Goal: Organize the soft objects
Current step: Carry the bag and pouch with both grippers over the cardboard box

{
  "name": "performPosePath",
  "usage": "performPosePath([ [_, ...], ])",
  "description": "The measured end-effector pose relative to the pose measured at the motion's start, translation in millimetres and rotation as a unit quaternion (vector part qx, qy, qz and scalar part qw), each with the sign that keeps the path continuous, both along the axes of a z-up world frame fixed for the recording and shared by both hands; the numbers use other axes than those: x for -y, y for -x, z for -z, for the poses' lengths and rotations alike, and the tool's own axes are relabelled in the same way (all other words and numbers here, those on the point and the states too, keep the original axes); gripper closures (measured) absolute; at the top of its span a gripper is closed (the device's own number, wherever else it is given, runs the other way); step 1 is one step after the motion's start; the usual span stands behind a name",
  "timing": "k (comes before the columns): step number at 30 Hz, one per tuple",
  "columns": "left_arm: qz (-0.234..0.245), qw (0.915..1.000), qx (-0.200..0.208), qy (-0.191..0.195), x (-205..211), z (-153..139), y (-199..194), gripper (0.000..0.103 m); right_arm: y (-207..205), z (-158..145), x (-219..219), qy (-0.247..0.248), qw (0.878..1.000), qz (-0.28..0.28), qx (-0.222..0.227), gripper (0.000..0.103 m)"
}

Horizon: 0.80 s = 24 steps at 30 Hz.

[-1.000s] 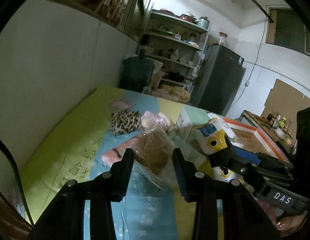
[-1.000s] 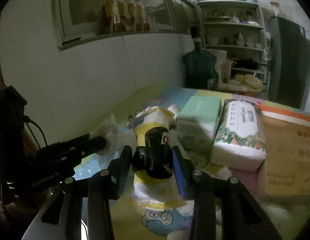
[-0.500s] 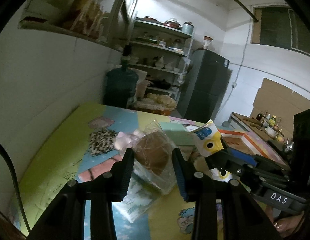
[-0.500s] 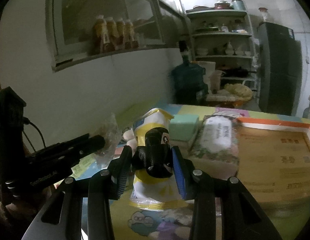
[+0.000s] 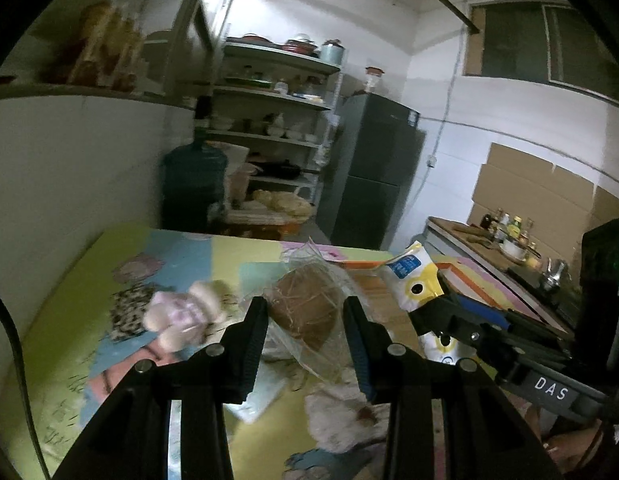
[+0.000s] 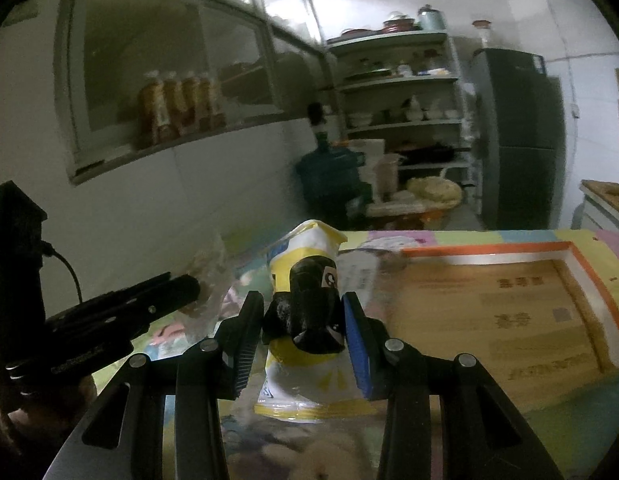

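Note:
My left gripper (image 5: 305, 320) is shut on a clear plastic bag with a brown loaf (image 5: 305, 308) and holds it above the table. My right gripper (image 6: 303, 320) is shut on a yellow and white snack bag with a black patch (image 6: 305, 308), also held up; it shows in the left wrist view (image 5: 413, 284). A pink plush toy (image 5: 185, 312) and a leopard-print cloth (image 5: 127, 308) lie on the colourful table mat (image 5: 69, 320) at the left. A white fluffy thing (image 5: 341, 420) lies below the left gripper.
A cardboard box with an orange rim (image 6: 509, 304) lies on the table at the right. A white tissue pack (image 6: 361, 268) sits behind the snack bag. A blue water jug (image 5: 193, 188), shelves (image 5: 277, 120) and a dark fridge (image 5: 373, 176) stand beyond the table.
Both grippers have lifted and tilted up with their bags still held. The table objects have dropped lower in view, and the green box is out of sight.

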<state>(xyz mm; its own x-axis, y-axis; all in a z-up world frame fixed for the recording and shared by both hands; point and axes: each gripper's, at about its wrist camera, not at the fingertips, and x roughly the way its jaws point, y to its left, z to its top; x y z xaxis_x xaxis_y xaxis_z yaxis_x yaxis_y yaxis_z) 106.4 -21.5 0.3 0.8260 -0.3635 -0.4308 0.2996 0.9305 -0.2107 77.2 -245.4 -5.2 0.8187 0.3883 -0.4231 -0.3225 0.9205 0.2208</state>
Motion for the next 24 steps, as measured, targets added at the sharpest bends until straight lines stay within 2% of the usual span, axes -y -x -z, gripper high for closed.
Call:
performPosePath([
  [11,0.061,0.9981,-0.006,-0.001,67.4,-3.7,-23.4,0.064,0.5,3.9,69.6,-0.013,0.998,0.067,0.000,0.062],
  [24,0.110,0.9936,-0.027,-0.001,144.9,0.3,-47.5,0.064,-0.6,11.5,148.9,-0.024,0.991,0.134,-0.004,0.062],
])
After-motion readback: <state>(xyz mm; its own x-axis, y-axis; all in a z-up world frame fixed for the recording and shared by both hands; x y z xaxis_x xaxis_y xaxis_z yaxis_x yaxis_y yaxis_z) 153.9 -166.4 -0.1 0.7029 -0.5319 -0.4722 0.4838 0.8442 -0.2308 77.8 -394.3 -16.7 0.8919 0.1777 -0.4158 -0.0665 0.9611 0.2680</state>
